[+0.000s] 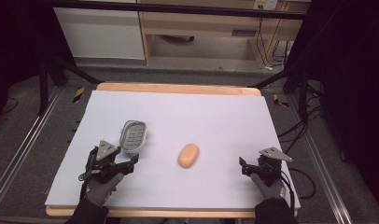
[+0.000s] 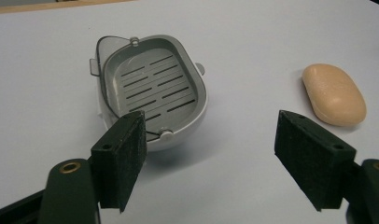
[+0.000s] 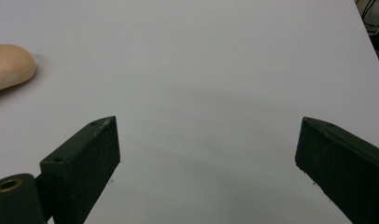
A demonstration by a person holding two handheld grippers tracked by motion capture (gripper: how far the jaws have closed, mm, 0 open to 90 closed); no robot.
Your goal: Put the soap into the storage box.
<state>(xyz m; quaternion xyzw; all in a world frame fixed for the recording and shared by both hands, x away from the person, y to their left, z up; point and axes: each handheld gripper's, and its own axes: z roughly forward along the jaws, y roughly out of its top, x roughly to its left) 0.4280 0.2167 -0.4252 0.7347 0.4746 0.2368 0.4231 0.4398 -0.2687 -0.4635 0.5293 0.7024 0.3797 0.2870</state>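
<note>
A grey slotted soap dish [image 1: 133, 135] [image 2: 152, 91] lies on the white table sheet at the left, its lid hinged back. An orange bar of soap [image 1: 188, 155] [image 2: 334, 94] [image 3: 8, 65] rests on the sheet near the middle. My left gripper [image 1: 131, 161] [image 2: 211, 158] sits just in front of the dish, open, with nothing between its pads; its left pad [image 2: 124, 149] overlaps the dish's near rim in the left gripper view. My right gripper [image 1: 243, 167] [image 3: 206, 158] rests at the right front, open and empty, to the right of the soap.
The white sheet [image 1: 201, 116] covers a wooden table [image 1: 178, 87] whose edges show at the back and front. Dark frame legs and cables [image 1: 295, 130] stand beyond the table's sides. A wooden desk [image 1: 201, 28] stands far behind.
</note>
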